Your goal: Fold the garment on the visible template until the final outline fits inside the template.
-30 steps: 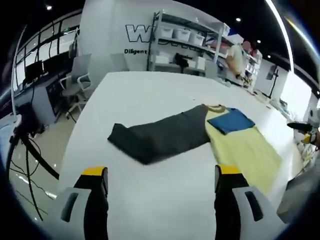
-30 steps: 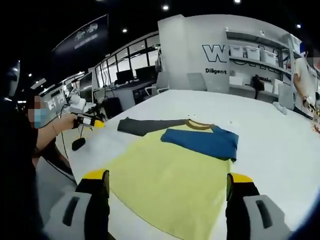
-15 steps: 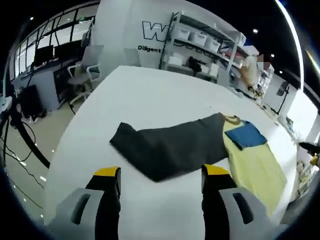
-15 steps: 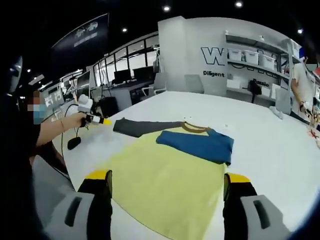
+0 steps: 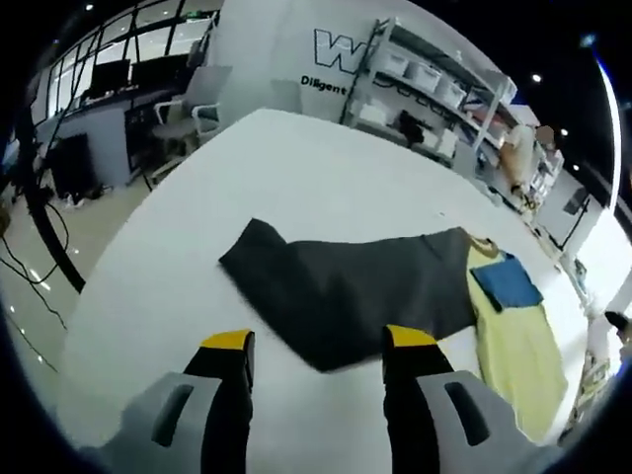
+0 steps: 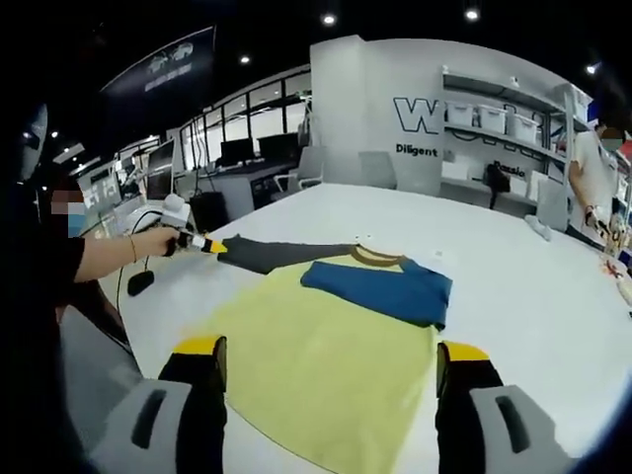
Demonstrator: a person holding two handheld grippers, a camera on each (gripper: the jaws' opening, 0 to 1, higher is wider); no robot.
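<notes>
A shirt lies flat on the white table [image 5: 326, 188]: yellow body [image 6: 316, 365], blue sleeve [image 6: 380, 286] folded across the chest, dark grey sleeve [image 5: 346, 291] stretched out sideways. My left gripper [image 5: 314, 348] hovers open just above the grey sleeve's near edge, its yellow-tipped fingers [image 5: 229, 344] apart with nothing between them. In the right gripper view the same left gripper [image 6: 202, 243] sits in a person's hand beside the grey sleeve's end [image 6: 267, 254]. My right gripper [image 6: 329, 354] stands open over the yellow hem.
Shelves with white bins [image 5: 425, 79] and a wall with lettering [image 6: 420, 117] stand past the table's far end. Office chairs [image 5: 193, 114] and desks are off to one side. A person [image 6: 592, 168] stands by the far shelves. Cables [image 5: 30, 227] trail on the floor.
My left gripper has moved closer to the grey sleeve, which now looks larger and reaches between the fingertips. The right gripper has barely shifted. The shirt has not moved.
</notes>
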